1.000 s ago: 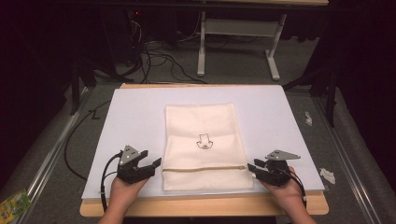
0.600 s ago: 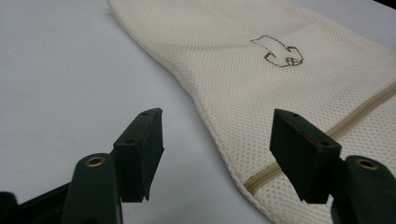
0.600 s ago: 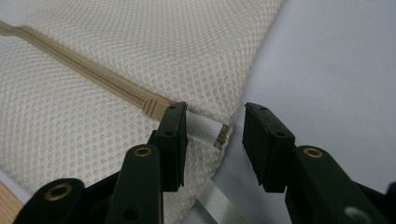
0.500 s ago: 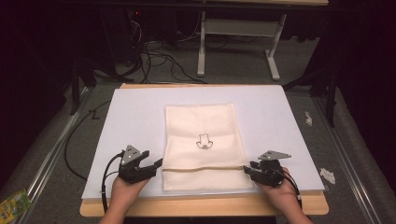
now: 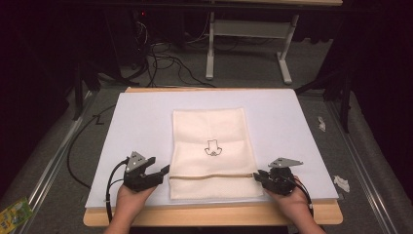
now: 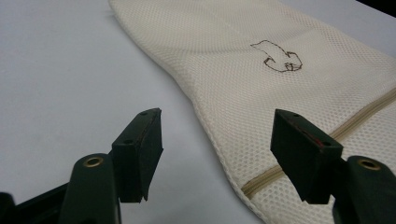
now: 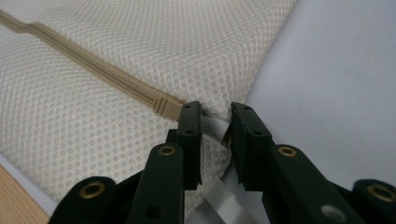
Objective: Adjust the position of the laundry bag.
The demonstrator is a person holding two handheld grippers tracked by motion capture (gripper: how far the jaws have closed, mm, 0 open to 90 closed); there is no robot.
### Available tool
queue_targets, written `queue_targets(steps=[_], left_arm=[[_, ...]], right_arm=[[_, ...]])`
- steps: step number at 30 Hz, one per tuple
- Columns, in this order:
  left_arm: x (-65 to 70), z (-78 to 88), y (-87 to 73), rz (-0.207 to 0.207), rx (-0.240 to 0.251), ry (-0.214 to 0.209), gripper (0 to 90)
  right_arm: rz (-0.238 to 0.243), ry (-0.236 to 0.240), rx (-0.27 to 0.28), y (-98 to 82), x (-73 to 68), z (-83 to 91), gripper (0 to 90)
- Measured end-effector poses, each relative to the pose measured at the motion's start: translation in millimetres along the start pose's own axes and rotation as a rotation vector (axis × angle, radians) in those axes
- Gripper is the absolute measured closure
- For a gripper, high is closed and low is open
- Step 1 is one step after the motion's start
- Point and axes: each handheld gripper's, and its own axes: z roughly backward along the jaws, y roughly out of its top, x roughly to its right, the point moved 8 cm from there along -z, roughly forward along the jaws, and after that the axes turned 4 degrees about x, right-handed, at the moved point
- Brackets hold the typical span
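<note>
The white mat [image 5: 136, 126] covers most of the wooden table [image 5: 204, 220], and the cream mesh bag [image 5: 210, 131] lies flat on the middle of it, lengthwise away from me, a small dark emblem [image 5: 212, 147] printed near its centre. A tan zipper [image 5: 214, 176] runs across the bag close to the end nearest me, and appears fully closed.

My left gripper [image 5: 164, 170] rests on the mat just beside the bag's left edge, level with the zipper. In the left gripper view its jaws stand well apart with nothing between the pads; the bag edge and zipper end [image 6: 261, 179] lie just ahead of the right-hand jaw, untouched.

My right gripper [image 5: 258, 176] sits at the bag's right edge, at the other zipper end. Its jaws have just been closing, and in the right gripper view they are nearly together, pinching a fold of mesh [image 7: 214, 125] at the bag's corner, right beside the zipper's end stop [image 7: 166, 106]. A white label [image 7: 219, 200] hangs below them.

Assessment: the step in hand is securing both ends of the zipper line. The right side is gripped; the left is not. Next, the left gripper needs to advance a little onto the bag's edge and close on the mesh by the zipper, taking both layers without dragging the bag sideways.
</note>
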Motion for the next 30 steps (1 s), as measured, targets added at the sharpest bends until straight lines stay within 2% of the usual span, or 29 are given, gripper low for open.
queue_targets(steps=[5,9,15,17,21,22,23,25,30], left_arm=[[7.5,-0.3,3.3,-0.018,0.037,-0.004,38.2],[15.1,-1.4,6.5,-0.016,0.049,-0.013,38.9],[41.3,-9.1,8.8,0.005,0.053,-0.095,41.1],[52.0,-14.6,10.3,-0.002,0.049,-0.116,40.7],[78.7,-26.7,15.2,-0.056,0.023,-0.157,40.6],[78.7,-26.7,15.2,-0.056,0.023,-0.157,40.7],[91.6,-32.2,15.1,-0.066,0.013,-0.184,40.7],[107.1,-39.8,13.9,-0.073,-0.003,-0.211,41.4],[145.6,-61.1,10.7,-0.09,-0.024,-0.289,44.7]], right_arm=[[0.019,0.01,-0.005,0.4,-1.6,1.1,82.5],[0.032,0.011,0.011,2.4,-1.9,2.6,84.5],[0.057,0.015,0.048,8.0,-1.8,8.6,84.8],[0.058,0.018,0.058,9.3,-2.5,10.3,84.8],[0.06,0.022,0.065,9.7,-3.1,11.3,84.8],[0.06,0.022,0.065,9.7,-3.1,11.3,84.8],[0.061,0.021,0.065,9.9,-3.1,11.5,84.7],[0.077,0.024,0.073,11.1,-2.9,12.0,84.7],[0.078,0.035,0.08,12.9,-3.5,13.0,84.8]])
